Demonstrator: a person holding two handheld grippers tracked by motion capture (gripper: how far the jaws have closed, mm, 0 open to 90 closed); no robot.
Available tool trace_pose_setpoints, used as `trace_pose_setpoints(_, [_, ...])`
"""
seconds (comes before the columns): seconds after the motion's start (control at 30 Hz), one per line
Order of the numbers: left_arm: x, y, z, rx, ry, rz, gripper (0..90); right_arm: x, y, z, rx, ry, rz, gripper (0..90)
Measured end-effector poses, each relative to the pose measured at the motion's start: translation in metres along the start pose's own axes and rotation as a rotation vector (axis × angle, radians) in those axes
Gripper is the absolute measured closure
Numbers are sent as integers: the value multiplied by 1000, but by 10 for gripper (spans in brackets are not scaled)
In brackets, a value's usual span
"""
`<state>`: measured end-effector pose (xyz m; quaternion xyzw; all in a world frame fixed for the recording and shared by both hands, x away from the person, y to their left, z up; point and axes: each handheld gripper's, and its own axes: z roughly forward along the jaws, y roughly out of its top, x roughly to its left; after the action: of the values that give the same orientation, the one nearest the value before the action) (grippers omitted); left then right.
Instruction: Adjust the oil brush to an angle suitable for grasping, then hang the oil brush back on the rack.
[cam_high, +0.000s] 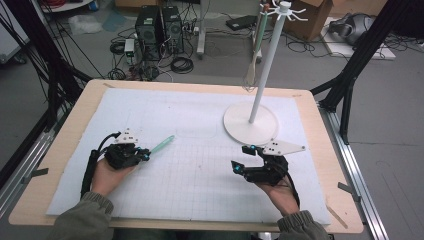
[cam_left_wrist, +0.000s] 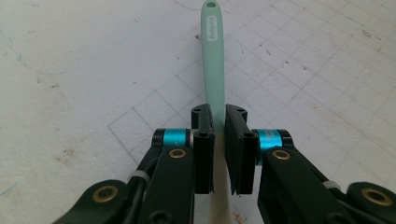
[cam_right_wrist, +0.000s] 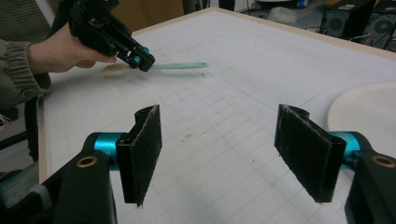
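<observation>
A utensil with a mint-green handle (cam_high: 163, 144) and a cream head lies low on the white mat (cam_high: 200, 170) at the left. My left gripper (cam_high: 145, 155) is shut on it near where the handle meets the head. In the left gripper view both pads clamp the handle (cam_left_wrist: 212, 56), which sticks out past the left gripper (cam_left_wrist: 218, 116). My right gripper (cam_high: 241, 158) rests at the mat's right, open, with nothing between its pads (cam_right_wrist: 144, 144). The right gripper view shows the right gripper (cam_right_wrist: 231, 144) facing the left gripper (cam_right_wrist: 140, 58) and the utensil (cam_right_wrist: 180, 66).
A white hook stand (cam_high: 250, 125) with a round base sits at the back right of the mat, just beyond my right gripper. A second green-handled utensil (cam_high: 256, 47) hangs from its top hooks. Computers, cables and boxes lie on the floor beyond the wooden table (cam_high: 320, 145).
</observation>
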<state>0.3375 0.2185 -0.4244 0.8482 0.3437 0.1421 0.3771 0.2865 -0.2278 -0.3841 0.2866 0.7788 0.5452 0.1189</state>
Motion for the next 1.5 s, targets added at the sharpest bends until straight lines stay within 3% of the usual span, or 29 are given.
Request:
trace_pose_setpoints(0.37, [-1,4,-2,-1,-5,15,819,0,0,1,7,2,0,315])
trace_pose_setpoints(0.8, [3,2,-4,-22,-17,-6,818,-3,1,9,13,6,12,314])
trace_pose_setpoints(1.2, [-2,0,-19,-41,-27,26,819,5,3,18,25,31,2,314])
trace_pose_setpoints(1.5, [-8,3,-30,-74,-63,57,819,9,7,23,27,50,-2,296])
